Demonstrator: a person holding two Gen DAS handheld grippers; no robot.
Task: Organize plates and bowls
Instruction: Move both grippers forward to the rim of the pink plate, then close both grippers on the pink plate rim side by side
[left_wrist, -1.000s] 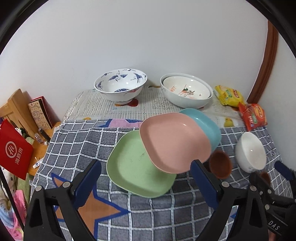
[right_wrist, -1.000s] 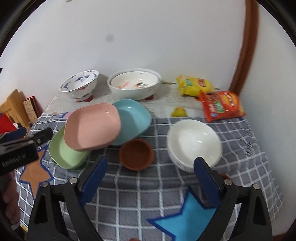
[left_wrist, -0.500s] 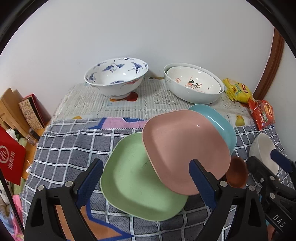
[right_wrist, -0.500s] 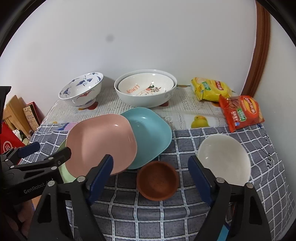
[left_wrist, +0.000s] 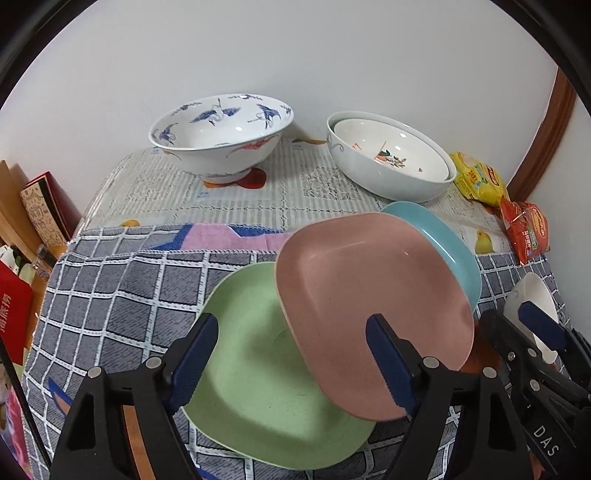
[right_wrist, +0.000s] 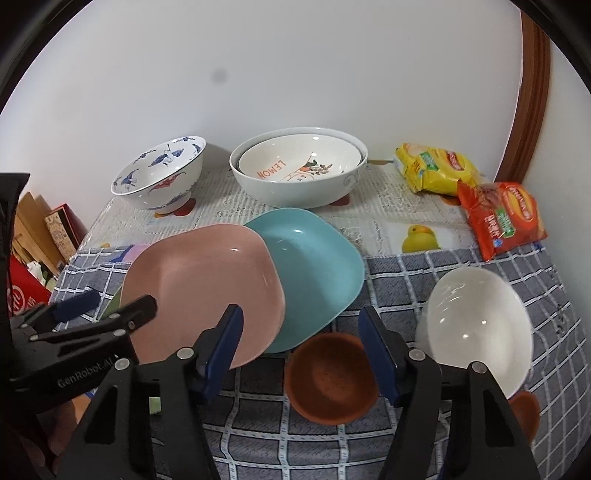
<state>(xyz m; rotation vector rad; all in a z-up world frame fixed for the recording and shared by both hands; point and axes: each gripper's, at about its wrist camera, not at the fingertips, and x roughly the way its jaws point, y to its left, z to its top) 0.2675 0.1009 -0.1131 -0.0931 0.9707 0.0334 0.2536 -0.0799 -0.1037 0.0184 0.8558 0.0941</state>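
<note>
The pink plate (left_wrist: 373, 310) leans tilted across the green plate (left_wrist: 258, 387) and blue plate (right_wrist: 314, 273), mid-table. The left gripper (left_wrist: 291, 362) and the right gripper (right_wrist: 301, 354) above the brown bowl (right_wrist: 328, 380) have just been closing, jaws apart, gripping nothing.

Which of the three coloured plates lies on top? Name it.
The pink plate. Its edges overlap both the green plate on one side and the blue plate on the other, so it rests tilted across them, and nothing lies on it.
</note>
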